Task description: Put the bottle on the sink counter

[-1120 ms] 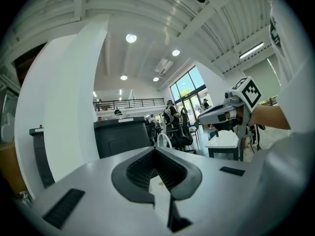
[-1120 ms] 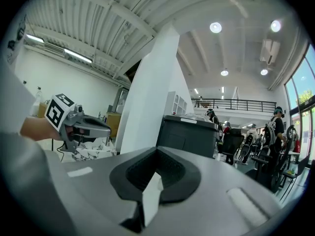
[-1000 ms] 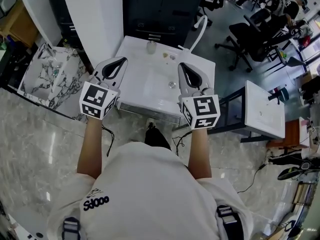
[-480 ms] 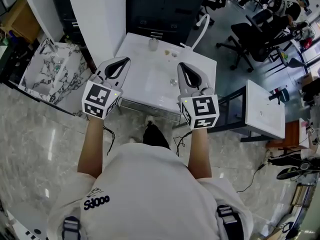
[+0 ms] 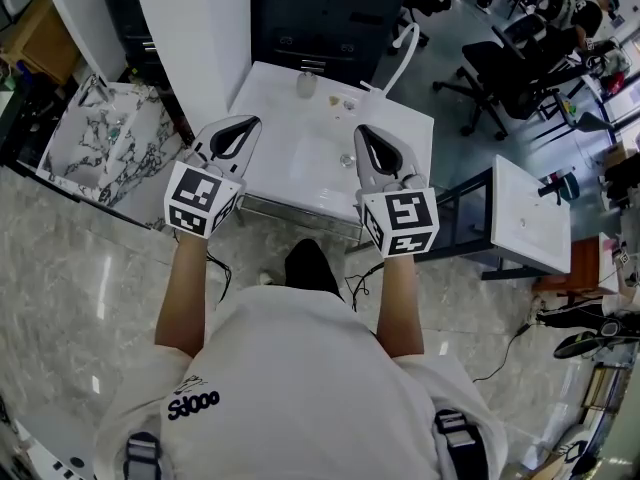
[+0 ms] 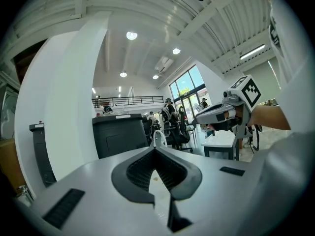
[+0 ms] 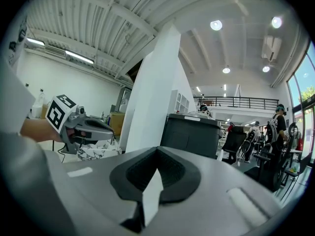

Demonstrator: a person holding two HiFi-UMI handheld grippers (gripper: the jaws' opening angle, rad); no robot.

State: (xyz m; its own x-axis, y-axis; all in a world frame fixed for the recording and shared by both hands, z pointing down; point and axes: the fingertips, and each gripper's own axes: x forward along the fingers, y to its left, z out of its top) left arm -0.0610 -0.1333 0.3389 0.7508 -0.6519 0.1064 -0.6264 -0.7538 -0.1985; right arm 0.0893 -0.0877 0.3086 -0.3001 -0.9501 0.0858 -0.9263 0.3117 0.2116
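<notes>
In the head view, a small pale bottle (image 5: 307, 86) is seen upright at the far edge of the white sink surface (image 5: 275, 118), left of the curved tap (image 5: 404, 50). It is judged light, stiff and smooth, best taken across its body below the cap. The left gripper (image 5: 252, 120) and right gripper (image 5: 361, 129) are held over the near part, well apart from it. A marbled basin (image 5: 105, 143) lies left and office chairs (image 5: 500, 68) far right.

In the left gripper view, the jaws are shown closed tip to tip on nothing.

In the right gripper view, the jaws are likewise closed and empty.
</notes>
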